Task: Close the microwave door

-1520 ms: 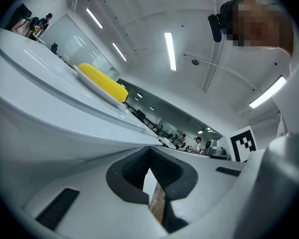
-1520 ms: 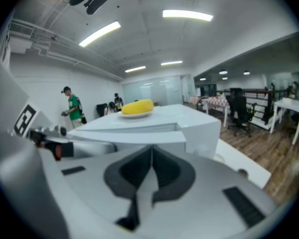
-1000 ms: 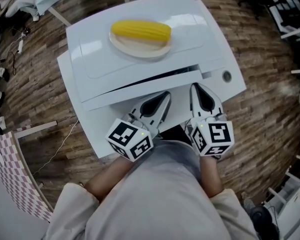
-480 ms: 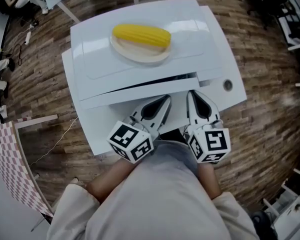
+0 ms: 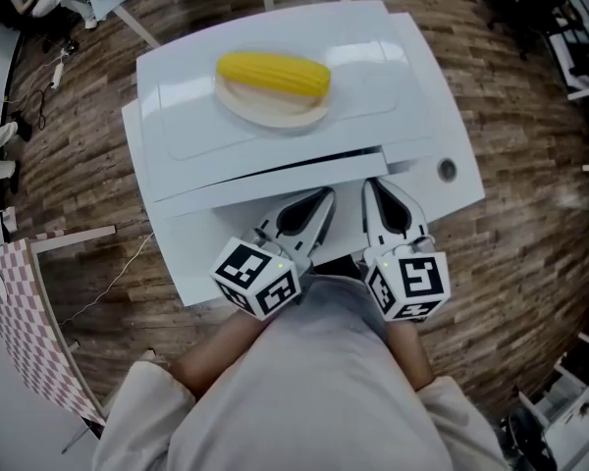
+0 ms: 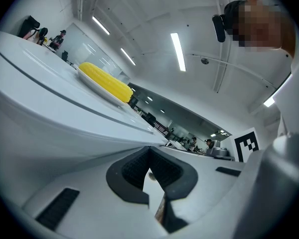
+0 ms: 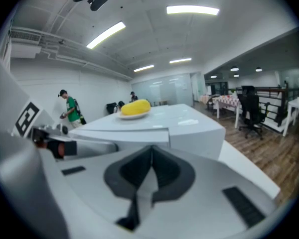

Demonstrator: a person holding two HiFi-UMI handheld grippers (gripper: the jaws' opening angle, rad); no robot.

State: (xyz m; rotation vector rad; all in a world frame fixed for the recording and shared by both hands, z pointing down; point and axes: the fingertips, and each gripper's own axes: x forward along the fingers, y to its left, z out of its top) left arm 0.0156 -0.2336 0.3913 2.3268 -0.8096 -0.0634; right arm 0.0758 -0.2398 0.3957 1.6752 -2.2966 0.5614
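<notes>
Before the microwave (image 5: 402, 77), the left gripper (image 5: 326, 194) and right gripper (image 5: 369, 184), jaws pressed together and empty, are leaning on its door (image 5: 265, 186), standing slightly ajar; shoving hard is risking rolling the corn (image 5: 273, 74) off its plate (image 5: 238, 102) above.

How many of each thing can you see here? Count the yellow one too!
Microwave: 1
Plate: 1
Yellow corn cob: 1
Table: 1
Grippers: 2, the left gripper and the right gripper
Total: 6
</notes>
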